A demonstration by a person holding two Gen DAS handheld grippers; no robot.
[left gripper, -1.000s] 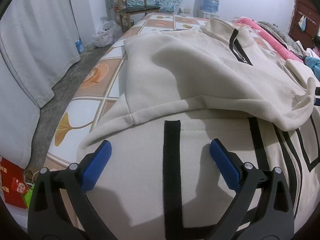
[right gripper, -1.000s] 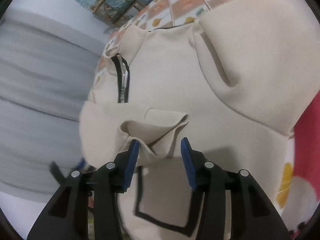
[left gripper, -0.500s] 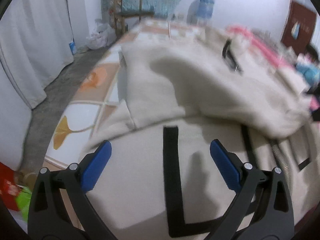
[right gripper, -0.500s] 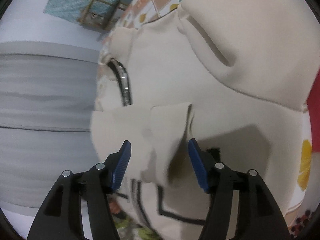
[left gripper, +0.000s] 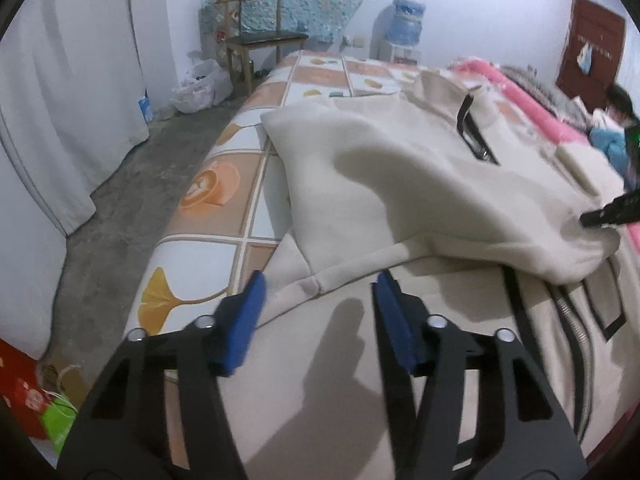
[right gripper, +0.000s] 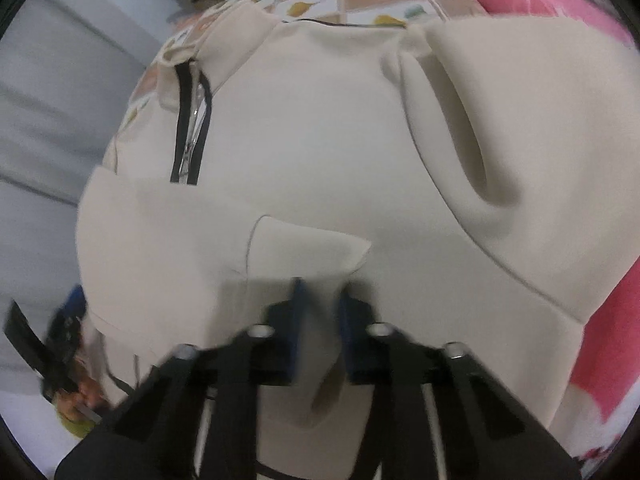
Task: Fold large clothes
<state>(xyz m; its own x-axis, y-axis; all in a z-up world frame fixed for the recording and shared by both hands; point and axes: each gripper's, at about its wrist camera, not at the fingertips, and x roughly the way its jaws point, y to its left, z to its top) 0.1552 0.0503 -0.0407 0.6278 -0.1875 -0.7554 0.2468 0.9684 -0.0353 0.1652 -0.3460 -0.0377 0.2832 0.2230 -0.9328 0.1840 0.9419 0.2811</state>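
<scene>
A large cream jacket [left gripper: 400, 184] with a black-trimmed zipper [left gripper: 476, 140] lies spread on the bed, one sleeve folded across its body. My left gripper [left gripper: 318, 320] hovers over the near hem by the sleeve cuff seam. Its jaws are closing and half apart, with cloth below them but nothing pinched. In the right wrist view my right gripper [right gripper: 322, 312] is shut on a fold of the jacket [right gripper: 320, 140] near the sleeve end. Its black tip [left gripper: 612, 212] shows at the right edge of the left wrist view.
The bed [left gripper: 224, 216] has a tiled orange-and-white sheet, with its edge and grey floor to the left. A pink blanket [left gripper: 520, 88] lies along the far side. A wooden chair [left gripper: 260, 40], a water dispenser [left gripper: 404, 28], a white curtain [left gripper: 68, 100] and bags [left gripper: 200, 84] stand beyond.
The left jaws have narrowed from wide open and shifted left off the black stripe toward the cuff seam. The right jaws have closed on the sleeve fold and tipped further down.
</scene>
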